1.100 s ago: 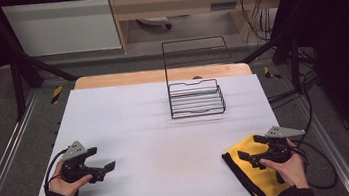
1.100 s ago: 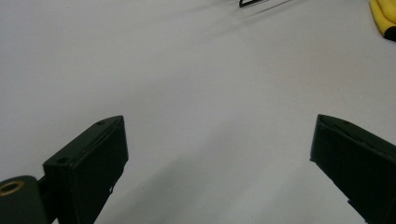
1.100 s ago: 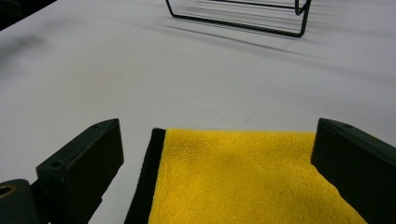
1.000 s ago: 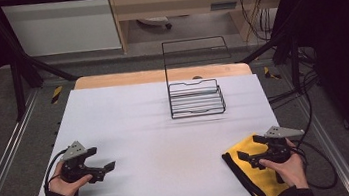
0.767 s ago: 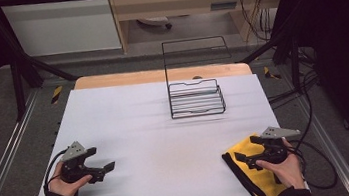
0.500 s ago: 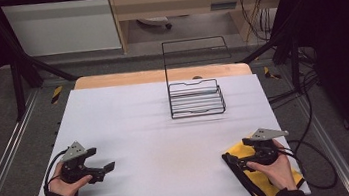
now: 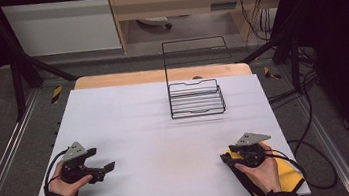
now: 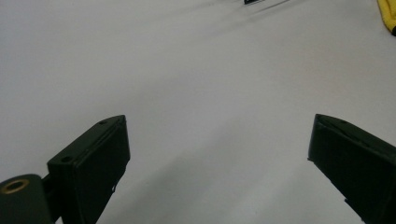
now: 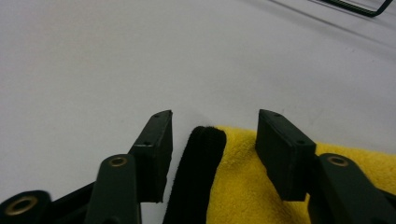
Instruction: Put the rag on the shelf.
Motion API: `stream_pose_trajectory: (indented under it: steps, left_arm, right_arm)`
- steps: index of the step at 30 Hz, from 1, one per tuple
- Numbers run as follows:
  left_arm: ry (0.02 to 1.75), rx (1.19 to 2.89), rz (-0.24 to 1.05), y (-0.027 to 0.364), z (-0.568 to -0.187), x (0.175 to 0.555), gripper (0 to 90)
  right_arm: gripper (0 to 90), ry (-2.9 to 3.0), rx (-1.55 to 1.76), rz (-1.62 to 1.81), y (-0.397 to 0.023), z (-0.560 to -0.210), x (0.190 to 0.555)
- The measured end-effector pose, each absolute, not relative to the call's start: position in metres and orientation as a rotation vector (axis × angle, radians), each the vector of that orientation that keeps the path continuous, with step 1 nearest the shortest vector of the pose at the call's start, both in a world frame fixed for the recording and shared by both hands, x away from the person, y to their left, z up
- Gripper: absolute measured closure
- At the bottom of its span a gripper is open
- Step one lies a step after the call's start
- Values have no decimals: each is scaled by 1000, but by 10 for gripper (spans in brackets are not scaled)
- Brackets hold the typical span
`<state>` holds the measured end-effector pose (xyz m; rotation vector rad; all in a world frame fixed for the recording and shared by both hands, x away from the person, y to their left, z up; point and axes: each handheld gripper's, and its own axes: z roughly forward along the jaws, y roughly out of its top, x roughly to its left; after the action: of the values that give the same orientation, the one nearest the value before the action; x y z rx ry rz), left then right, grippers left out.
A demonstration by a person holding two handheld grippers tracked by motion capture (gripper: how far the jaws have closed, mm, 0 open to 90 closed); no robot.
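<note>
Yellow cloth (image 7: 285,177) with a black edge band (image 9: 196,172) lies at the near right corner of the white table (image 7: 166,129), partly under the person's hand. Right gripper view: the right gripper (image 9: 212,140), half-closed and just narrowing, straddles the cloth's corner; its pads are not yet pressing. Left gripper view: the left gripper (image 8: 217,163) stands wide over bare tabletop. High view: a black wire rack (image 7: 196,98) stands well apart, toward the far edge.
</note>
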<state>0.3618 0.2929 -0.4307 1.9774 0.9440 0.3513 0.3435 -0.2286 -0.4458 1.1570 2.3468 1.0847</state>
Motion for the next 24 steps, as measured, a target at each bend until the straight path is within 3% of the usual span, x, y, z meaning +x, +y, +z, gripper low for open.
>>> stream_pose_trajectory:
  steps: [15, 24]
  left_arm:
    - [945, 1989, 355, 292, -431, 362, 57]
    - [952, 1982, 357, 292, -431, 362, 59]
  right_arm:
    - [761, 2349, 1153, 981, -220, -448, 342]
    - [814, 2324, 1206, 1024, -222, -443, 345]
